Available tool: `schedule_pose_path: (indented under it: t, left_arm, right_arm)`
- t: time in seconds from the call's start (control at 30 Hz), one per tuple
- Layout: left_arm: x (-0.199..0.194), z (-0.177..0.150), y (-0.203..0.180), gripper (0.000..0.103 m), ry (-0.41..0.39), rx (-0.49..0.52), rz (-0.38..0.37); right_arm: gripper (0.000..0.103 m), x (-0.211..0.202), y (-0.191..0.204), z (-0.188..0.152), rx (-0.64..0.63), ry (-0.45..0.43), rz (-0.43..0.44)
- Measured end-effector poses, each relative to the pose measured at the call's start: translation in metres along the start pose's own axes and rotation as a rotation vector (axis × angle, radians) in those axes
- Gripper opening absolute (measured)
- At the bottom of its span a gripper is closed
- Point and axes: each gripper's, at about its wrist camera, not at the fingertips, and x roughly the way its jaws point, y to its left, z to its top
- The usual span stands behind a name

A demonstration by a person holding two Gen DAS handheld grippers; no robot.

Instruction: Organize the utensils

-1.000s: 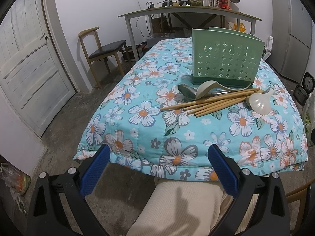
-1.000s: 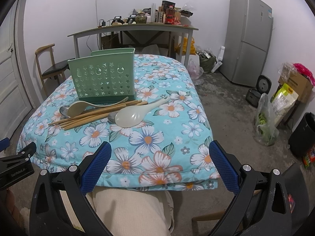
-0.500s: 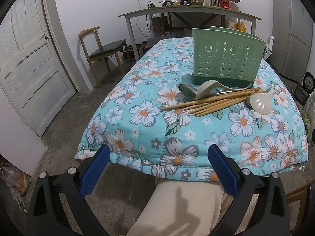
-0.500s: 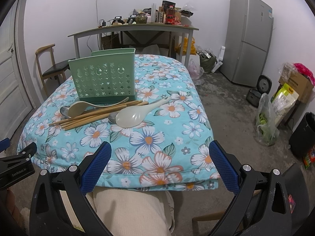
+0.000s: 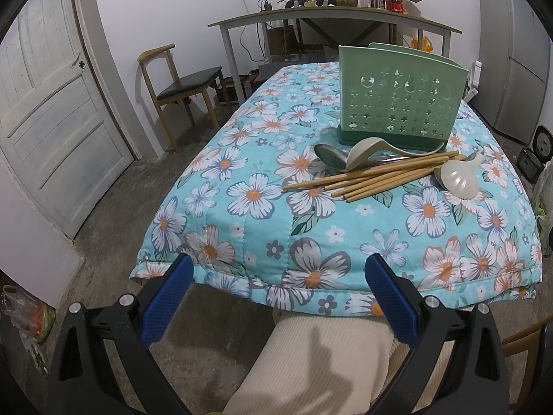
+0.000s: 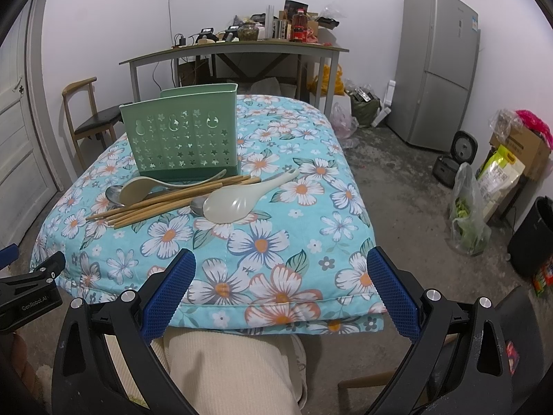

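A green perforated utensil holder (image 5: 397,103) (image 6: 183,135) stands upright on the floral tablecloth (image 5: 311,228) (image 6: 276,242). In front of it lie several bamboo chopsticks (image 5: 373,178) (image 6: 166,202), a beige soup spoon (image 5: 373,150) (image 6: 148,186), a metal spoon (image 5: 330,155) (image 6: 114,193) and a white rice paddle (image 5: 459,181) (image 6: 238,200). My left gripper (image 5: 278,288) hangs open before the table's near edge, nothing between its blue pads. My right gripper (image 6: 280,287) is open too, equally far back. The left gripper's body (image 6: 27,294) shows at the right wrist view's left edge.
A person's knee in cream trousers (image 5: 328,363) (image 6: 228,373) sits below the table edge. A wooden chair (image 5: 179,86) (image 6: 90,117), a cluttered desk (image 5: 331,24) (image 6: 238,48), a fridge (image 6: 435,65), a white door (image 5: 45,121) and bags (image 6: 470,207) stand around.
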Motion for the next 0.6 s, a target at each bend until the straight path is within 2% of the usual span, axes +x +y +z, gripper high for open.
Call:
schedule_pose_path:
  t: [0.43, 0.6]
  left_arm:
    - [-0.001, 0.001, -0.001, 0.097, 0.001, 0.0, 0.0]
    - [0.002, 0.005, 0.0, 0.097, -0.001, 0.007, -0.027]
  right_arm:
    - [0.095, 0.0, 0.002, -0.001, 0.001, 0.004, -0.001]
    - [0.095, 0.008, 0.011, -0.004, 0.004, 0.022, -0.001]
